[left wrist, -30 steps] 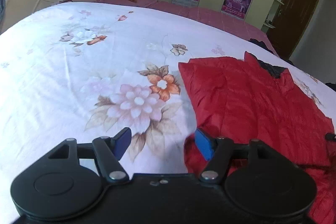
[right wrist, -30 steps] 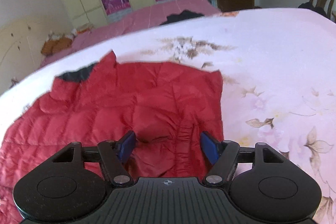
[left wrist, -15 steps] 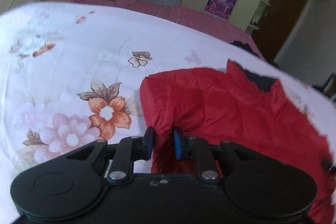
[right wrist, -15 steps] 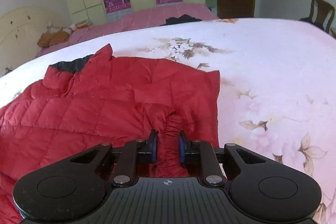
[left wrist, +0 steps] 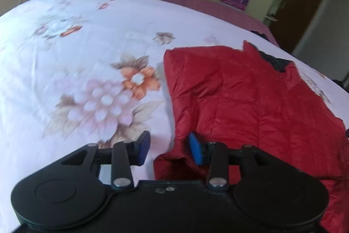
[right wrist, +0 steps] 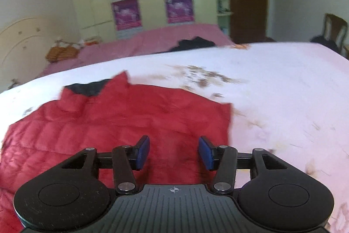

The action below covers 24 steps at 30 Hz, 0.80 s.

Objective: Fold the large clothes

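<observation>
Jacket (left wrist: 250,102): red, quilted, spread flat on the floral bedspread (left wrist: 76,58), collar at the far end, side edges turned in, likely mid-fold.
Left gripper (left wrist: 169,146): jaws opening, nothing gripped; straddles the jacket's left edge, ready to pinch it.
Right gripper (right wrist: 173,152): jaws opening, empty, over the jacket near its right edge.

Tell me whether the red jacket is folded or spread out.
Partly folded: the red jacket lies flat on the floral bedsheet, its side turned in to a straight edge. The lower part is hidden.
</observation>
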Motion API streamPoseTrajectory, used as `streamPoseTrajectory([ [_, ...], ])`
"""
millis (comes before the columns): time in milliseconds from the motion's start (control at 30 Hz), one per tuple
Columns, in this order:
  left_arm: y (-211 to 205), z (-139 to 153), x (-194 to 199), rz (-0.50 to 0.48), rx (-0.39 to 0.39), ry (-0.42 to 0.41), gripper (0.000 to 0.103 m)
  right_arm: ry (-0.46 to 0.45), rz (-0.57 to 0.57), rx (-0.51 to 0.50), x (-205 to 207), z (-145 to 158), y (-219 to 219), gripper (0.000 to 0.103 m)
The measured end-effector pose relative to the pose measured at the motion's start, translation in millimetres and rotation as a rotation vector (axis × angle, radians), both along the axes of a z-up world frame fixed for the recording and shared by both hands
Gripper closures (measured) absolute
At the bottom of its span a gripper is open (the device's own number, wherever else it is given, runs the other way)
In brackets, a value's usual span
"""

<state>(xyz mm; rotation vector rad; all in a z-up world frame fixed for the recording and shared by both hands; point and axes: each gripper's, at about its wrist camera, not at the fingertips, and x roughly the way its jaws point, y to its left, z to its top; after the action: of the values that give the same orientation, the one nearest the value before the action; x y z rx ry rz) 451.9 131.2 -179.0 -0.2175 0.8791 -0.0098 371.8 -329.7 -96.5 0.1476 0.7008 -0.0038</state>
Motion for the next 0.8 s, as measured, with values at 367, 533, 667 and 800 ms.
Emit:
streamPoseTrajectory([
  [367, -7.3, 6.6, -19.1, -0.004, 0.082, -0.042, 0.074, 0.138, 0.034, -0.09, 6.5, -38.6, 9.2, 0.054],
  [533, -25.9, 35.5, -24.3, -0.049, 0.102, -0.148, 0.072, 0.043, 0.031, -0.035, -0.7, -9.0, 8.9, 0.053],
  [667, -55.9, 35.7, -1.7, -0.127, 0.113, -0.14, 0.072, 0.032, 0.073, -0.024, 9.7, -3.2, 26.8, 0.053],
  [800, -74.0, 17.5, 20.9, -0.145, 0.163, -0.087, 0.065, 0.071, 0.075, -0.064, 19.9, -16.2, 36.3, 0.053],
])
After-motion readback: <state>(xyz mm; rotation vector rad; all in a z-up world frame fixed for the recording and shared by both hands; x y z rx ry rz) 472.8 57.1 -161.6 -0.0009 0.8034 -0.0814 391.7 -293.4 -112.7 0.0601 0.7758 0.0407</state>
